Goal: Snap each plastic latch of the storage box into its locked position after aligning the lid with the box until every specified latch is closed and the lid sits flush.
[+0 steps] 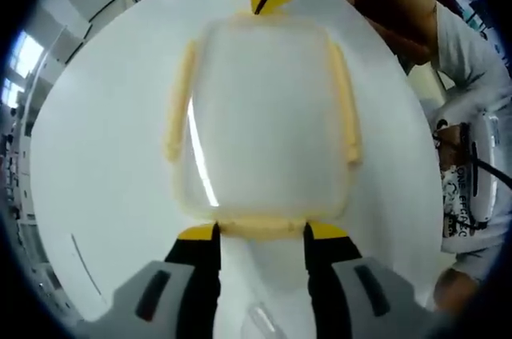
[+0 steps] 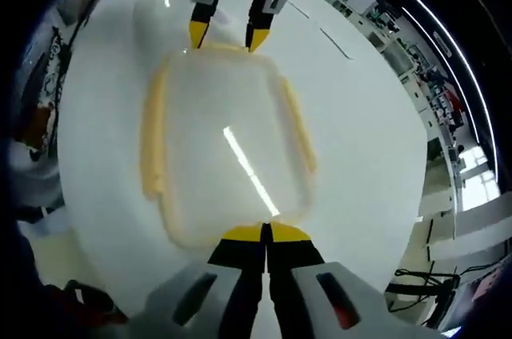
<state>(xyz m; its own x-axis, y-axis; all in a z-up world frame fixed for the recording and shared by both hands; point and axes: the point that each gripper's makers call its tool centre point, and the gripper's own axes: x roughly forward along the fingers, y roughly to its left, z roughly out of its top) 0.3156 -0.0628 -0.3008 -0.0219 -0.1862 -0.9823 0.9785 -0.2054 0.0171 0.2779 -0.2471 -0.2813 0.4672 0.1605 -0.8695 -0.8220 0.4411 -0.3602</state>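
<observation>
Storage box lid [image 1: 264, 123]: translucent, frosted plastic, smooth, glossy enough to carry a bright streak of reflected light. Latches [image 1: 180, 99]: pale yellow plastic, opaque, with a dull sheen. Table [image 1: 104, 195]: white, smooth, matt, uniform finish. Left gripper [image 1: 262, 237]: jaws of black plastic with glossy yellow tips; grey moulded plastic housing behind them, matt. Right gripper [image 2: 266, 235]: same black, yellow and grey plastic finish. Person's sleeve [image 1: 472, 59]: grey cloth, soft, matt.
</observation>
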